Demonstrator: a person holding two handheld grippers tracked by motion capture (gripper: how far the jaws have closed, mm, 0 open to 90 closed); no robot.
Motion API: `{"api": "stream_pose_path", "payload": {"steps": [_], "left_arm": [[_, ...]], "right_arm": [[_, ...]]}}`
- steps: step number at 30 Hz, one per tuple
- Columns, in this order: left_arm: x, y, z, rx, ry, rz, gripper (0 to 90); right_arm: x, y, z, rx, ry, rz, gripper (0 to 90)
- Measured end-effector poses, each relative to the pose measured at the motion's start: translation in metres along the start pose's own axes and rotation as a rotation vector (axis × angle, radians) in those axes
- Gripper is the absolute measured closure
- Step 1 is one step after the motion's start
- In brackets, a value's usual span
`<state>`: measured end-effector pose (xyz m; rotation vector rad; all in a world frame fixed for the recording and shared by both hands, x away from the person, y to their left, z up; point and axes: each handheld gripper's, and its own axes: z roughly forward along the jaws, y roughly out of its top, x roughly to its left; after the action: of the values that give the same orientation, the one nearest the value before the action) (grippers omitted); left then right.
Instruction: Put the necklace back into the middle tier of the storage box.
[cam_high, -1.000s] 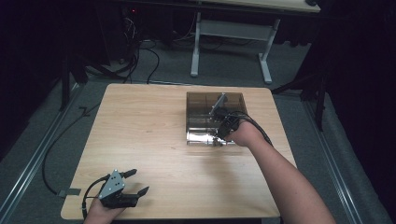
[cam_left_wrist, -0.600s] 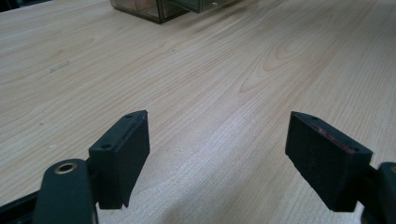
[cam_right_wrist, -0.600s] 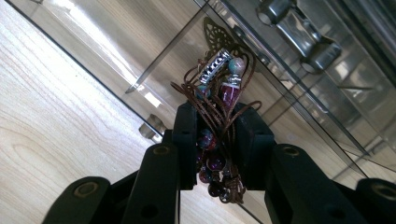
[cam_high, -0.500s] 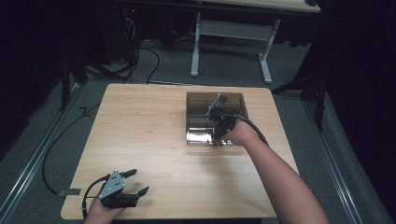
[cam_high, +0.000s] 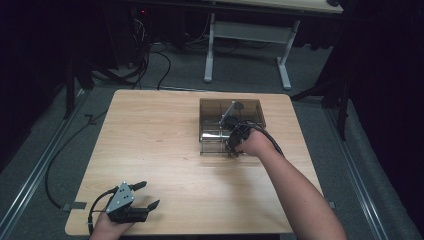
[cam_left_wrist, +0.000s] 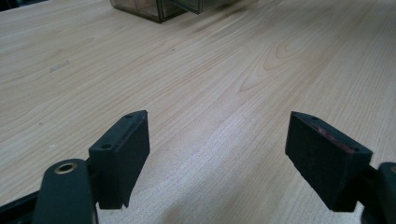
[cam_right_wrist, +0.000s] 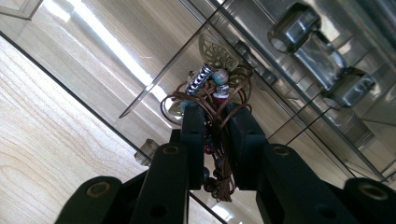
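Beaded bracelet (cam_right_wrist: 212, 100) is gripped in the right tongs (cam_right_wrist: 215, 116), just closing on it, over the clear organizer box (cam_high: 215, 107) at the counter's (cam_high: 150, 135) far right; lifting clear seems next, while left tongs (cam_left_wrist: 217, 154) are held open, near-left

Right claw (cam_right_wrist: 215, 116) tighter on beaded bracelet (cam_right_wrist: 212, 91).

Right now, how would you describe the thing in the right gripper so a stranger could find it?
On the wooden table stands a smoky clear plastic organizer box. At its near side the right gripper pinches a tangled bracelet: brown cord with a silver bead, coloured beads and filigree metal charms, unlike the clear drawers and handle around it.
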<state>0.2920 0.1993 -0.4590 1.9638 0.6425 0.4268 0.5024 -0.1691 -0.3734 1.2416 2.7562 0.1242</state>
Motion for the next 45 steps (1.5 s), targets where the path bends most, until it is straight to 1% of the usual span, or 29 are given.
{"api": "stream_pose_path", "payload": {"steps": [1,2,3,6,7,8,9,10,11,12,13,15,16,17,20,21,22,24,25,26,29,31,32,33,35,36,39,41,45], "left_arm": [[0.000,0.000,0.000,0.000,0.000,0.000,22.3],[0.000,0.000,0.000,0.001,-0.001,0.000,22.3],[0.000,0.000,0.000,0.001,-0.001,-0.001,22.3],[0.000,0.000,0.000,0.001,0.000,-0.001,22.3],[0.000,0.000,0.000,0.002,-0.001,-0.001,22.3],[0.000,0.000,0.000,0.002,0.000,0.000,22.3],[0.000,0.000,0.000,0.004,0.000,0.001,22.3],[0.000,0.000,0.001,0.004,0.001,0.000,22.3],[0.000,0.000,0.001,0.005,0.001,0.001,22.3],[0.000,0.000,0.001,0.005,0.001,0.001,22.3],[0.000,0.000,0.000,0.004,0.002,0.001,22.3],[0.000,0.000,0.001,0.004,0.002,0.001,22.3],[0.000,0.000,0.001,0.004,0.001,0.000,22.4],[-0.001,0.000,0.001,0.005,0.000,0.001,22.4],[-0.001,0.001,0.001,0.012,-0.001,0.004,22.4],[-0.001,0.001,0.001,0.010,0.000,0.003,22.4],[-0.001,0.000,0.001,0.008,0.001,0.002,22.4],[-0.001,0.000,0.001,0.007,0.003,0.002,22.4],[-0.001,0.000,0.001,0.008,0.002,0.001,22.4],[-0.001,0.001,0.001,0.009,0.002,0.002,22.4],[-0.001,0.001,0.001,0.010,0.001,0.002,22.4],[-0.001,0.000,0.001,0.008,0.002,0.001,22.4],[-0.001,0.000,0.001,0.008,0.001,0.001,22.4],[-0.001,0.001,0.001,0.008,0.001,0.001,22.4],[-0.001,0.001,0.001,0.011,0.001,0.002,22.4],[-0.001,0.001,0.001,0.011,0.001,0.003,22.4],[-0.001,0.001,0.001,0.013,0.002,0.004,22.4],[-0.001,0.001,0.001,0.013,0.003,0.005,22.4],[-0.001,0.001,0.001,0.013,0.004,0.005,22.4]], "right_arm": [[0.000,0.000,0.000,0.001,0.004,-0.001,78.1],[0.001,-0.001,0.000,0.000,0.007,0.015,78.1],[0.001,-0.001,0.001,-0.006,0.009,0.006,77.8],[0.000,-0.002,-0.003,-0.010,0.015,0.025,71.7],[-0.001,-0.002,-0.005,-0.021,0.014,0.014,70.0],[-0.001,-0.003,-0.007,-0.022,0.017,0.038,67.9],[-0.002,-0.004,-0.010,-0.027,0.016,0.035,65.7],[-0.002,-0.005,-0.013,-0.032,0.020,0.047,63.6],[-0.005,-0.006,-0.015,-0.042,0.016,0.036,62.2],[-0.005,-0.007,-0.019,-0.039,0.020,0.065,62.3],[-0.006,-0.008,-0.021,-0.047,0.016,0.059,63.5],[-0.008,-0.012,-0.025,-0.047,0.017,0.055,73.4],[-0.007,-0.015,-0.026,-0.042,0.014,0.062,76.7],[-0.008,-0.017,-0.026,-0.038,0.016,0.052,79.6],[-0.009,-0.021,-0.021,-0.018,0.020,0.061,85.9],[-0.009,-0.022,-0.018,-0.026,0.017,0.046,87.5],[-0.008,-0.021,-0.016,-0.015,0.016,0.046,89.7],[-0.008,-0.020,-0.010,-0.024,0.001,0.038,89.8],[-0.007,-0.020,-0.008,-0.019,-0.003,0.054,89.8],[-0.008,-0.018,-0.005,-0.027,-0.005,0.043,89.8],[-0.006,-0.015,0.001,-0.018,-0.016,0.060,89.7],[-0.007,-0.015,0.005,-0.017,-0.021,0.045,89.4],[-0.007,-0.015,0.005,-0.021,-0.019,0.051,88.8],[-0.006,-0.015,0.004,-0.019,-0.017,0.067,87.6],[-0.007,-0.016,0.001,-0.027,-0.014,0.069,85.8],[-0.008,-0.017,-0.002,-0.039,-0.010,0.053,84.9],[-0.007,-0.022,-0.012,-0.059,0.000,0.088,83.3],[-0.008,-0.027,-0.018,-0.074,-0.001,0.075,83.3],[-0.005,-0.038,-0.029,-0.092,0.012,0.076,84.0]]}}
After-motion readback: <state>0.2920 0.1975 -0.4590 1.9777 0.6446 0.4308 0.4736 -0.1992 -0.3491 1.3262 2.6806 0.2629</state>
